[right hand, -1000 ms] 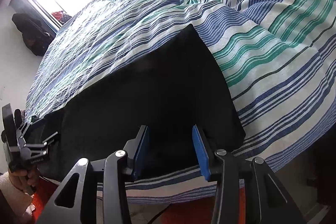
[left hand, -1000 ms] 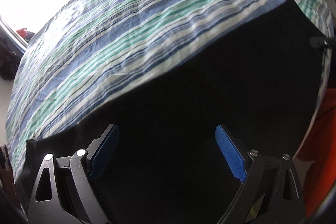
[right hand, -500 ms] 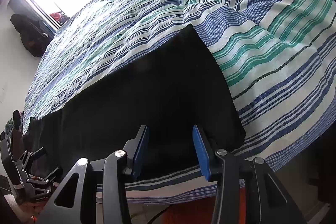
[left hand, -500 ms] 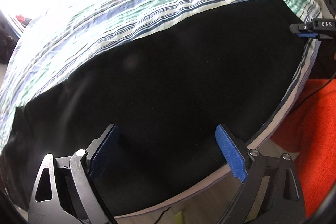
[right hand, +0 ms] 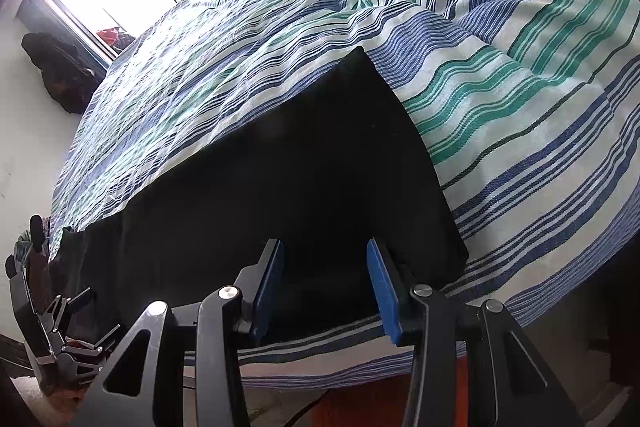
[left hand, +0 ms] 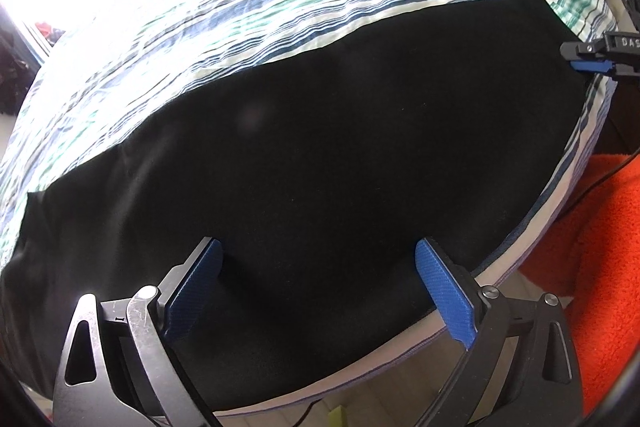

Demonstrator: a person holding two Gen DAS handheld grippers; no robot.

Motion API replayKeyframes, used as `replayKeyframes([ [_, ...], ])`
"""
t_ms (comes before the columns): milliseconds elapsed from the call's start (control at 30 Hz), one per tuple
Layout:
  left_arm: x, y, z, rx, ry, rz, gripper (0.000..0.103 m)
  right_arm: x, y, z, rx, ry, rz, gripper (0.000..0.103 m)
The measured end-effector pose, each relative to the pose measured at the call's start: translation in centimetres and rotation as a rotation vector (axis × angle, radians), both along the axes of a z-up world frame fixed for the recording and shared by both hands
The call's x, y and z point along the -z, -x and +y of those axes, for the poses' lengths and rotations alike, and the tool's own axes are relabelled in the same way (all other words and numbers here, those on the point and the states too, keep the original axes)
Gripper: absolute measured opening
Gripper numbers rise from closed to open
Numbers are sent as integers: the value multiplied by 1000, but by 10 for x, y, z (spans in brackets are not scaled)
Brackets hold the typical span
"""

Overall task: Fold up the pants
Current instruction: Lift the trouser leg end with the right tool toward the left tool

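Black pants (left hand: 320, 167): flat long strip on striped bed (right hand: 520, 107), crosswise folds pending. Left gripper (left hand: 320, 279) jaws spread, right gripper (right hand: 326, 279) jaws part-spread; both empty.

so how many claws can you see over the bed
2. The left claw hangs open above the black pants near the bed's front edge; the right claw sits open over their other end.

Left gripper (left hand: 318, 291) has its jaws spread wide, blue pads (left hand: 444, 291) well apart with nothing pinched between them, tilted steeply down. Right gripper (right hand: 326, 291) is also pitched steeply down — jaws only partway apart, a clear gap between the pads (right hand: 384, 293), gripping nothing. From the left wrist camera, the right gripper's tip pokes in at about 2 o'clock.
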State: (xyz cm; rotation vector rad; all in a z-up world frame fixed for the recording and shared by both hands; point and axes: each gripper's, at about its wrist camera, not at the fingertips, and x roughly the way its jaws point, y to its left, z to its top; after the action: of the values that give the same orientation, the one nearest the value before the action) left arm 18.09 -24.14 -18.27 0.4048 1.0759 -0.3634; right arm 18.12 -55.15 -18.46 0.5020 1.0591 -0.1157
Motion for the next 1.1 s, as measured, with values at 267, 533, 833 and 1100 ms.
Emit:
replayKeyframes([
  [267,4,-11,-8,1,-1,17,98,-24,55,-108,276,-381,-297,46],
  [533,6,-16,-7,-6,-1,23,99,12,62,-104,225,-551,-158,50],
  [833,7,-17,-7,-11,-3,22,99,35,45,-85,206,-584,-103,58],
  [1100,9,-17,-6,-13,-1,19,100,37,19,-73,186,-488,-57,59],
])
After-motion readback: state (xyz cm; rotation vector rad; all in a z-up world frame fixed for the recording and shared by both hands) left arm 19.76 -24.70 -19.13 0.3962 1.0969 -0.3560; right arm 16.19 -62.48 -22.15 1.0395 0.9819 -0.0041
